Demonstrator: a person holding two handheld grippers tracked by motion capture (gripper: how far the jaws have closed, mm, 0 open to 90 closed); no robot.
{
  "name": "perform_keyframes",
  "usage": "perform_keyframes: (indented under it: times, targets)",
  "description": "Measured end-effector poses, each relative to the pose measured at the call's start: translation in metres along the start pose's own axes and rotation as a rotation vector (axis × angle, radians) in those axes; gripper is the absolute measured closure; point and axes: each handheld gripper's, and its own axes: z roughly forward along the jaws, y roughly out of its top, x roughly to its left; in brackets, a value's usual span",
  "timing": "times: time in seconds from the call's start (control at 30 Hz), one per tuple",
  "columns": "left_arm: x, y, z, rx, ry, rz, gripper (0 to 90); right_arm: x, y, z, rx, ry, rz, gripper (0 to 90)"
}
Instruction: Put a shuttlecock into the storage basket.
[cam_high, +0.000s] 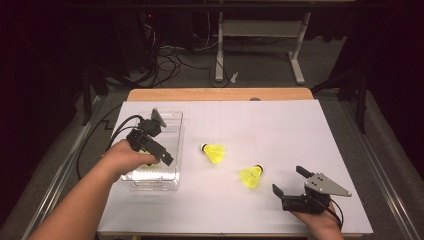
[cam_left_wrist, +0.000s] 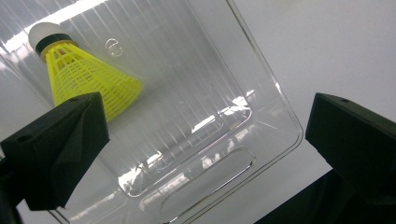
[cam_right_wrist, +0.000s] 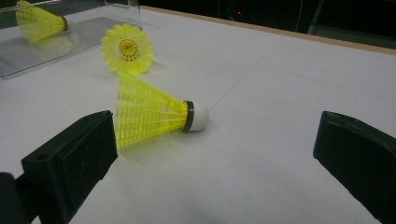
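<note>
The right gripper (cam_high: 291, 183) is wide open near the table edge, and the nearest shuttlecock (cam_right_wrist: 154, 113) lies on its side just in front, so it should slide in low and pinch the soft yellow skirt gently. Farther off lies a second shuttlecock (cam_high: 214, 152). Farthest, the left gripper (cam_high: 159, 151) hangs open over the clear box (cam_left_wrist: 261, 84), where one birdie (cam_left_wrist: 84, 77) rests.

From my station, the white table (cam_high: 280, 130) is lit evenly from above while the room beyond it sits nearly black. Shadows under things are short and soft. Bright streaks of glare run across the clear plastic tray (cam_left_wrist: 196, 121), washing out its ribs. The black jaws near each lens are soft-edged, perhaps out of focus. The high view looks slightly grainy.
</note>
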Motion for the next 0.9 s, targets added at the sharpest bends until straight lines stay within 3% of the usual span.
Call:
perform_keyframes:
  times: [0.3, 0.9]
  targets:
    - [-0.008, 0.007, -0.001, 0.003, -0.004, 0.004, 0.6, -0.002, 0.003, -0.003, -0.018, -0.004, 0.003, 0.2]
    - [-0.036, 0.027, 0.001, 0.003, -0.02, 0.065, 0.6, -0.002, 0.002, -0.005, -0.017, -0.004, -0.007, 0.3]
